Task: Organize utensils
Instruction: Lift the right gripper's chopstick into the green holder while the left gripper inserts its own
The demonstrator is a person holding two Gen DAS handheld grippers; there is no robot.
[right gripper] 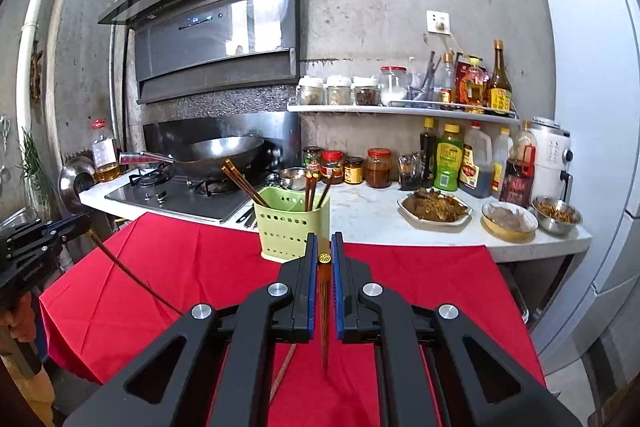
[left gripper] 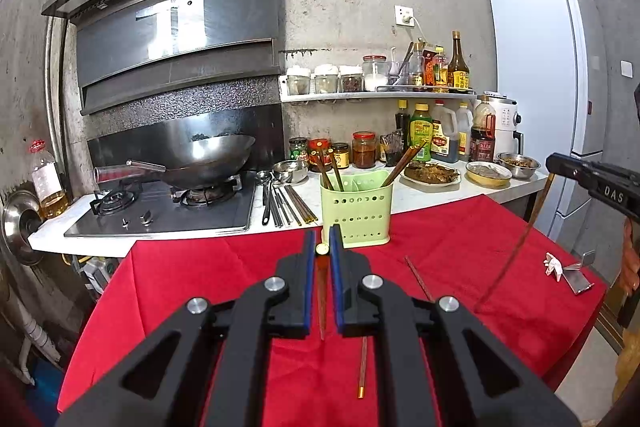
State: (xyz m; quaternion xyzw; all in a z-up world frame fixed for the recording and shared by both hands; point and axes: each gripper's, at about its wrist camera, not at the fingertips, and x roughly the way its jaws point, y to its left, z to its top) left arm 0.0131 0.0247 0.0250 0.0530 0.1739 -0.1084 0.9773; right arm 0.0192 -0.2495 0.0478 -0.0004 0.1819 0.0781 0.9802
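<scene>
each gripper, left gripper (left gripper: pixel 322 241) and right gripper (right gripper: pixel 324 245), has its jaws clamped on a chopstick (left gripper: pixel 322 291) just before the green holder (left gripper: pixel 356 205); two loose chopsticks (left gripper: pixel 418 277) lie on the red desk (left gripper: pixel 460 247) nearer than the holder.

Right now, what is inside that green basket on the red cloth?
Several brown chopsticks stand in the green holder, leaning outward in its compartments. Their lower ends are hidden by its walls, as is anything lying at the bottom.
</scene>
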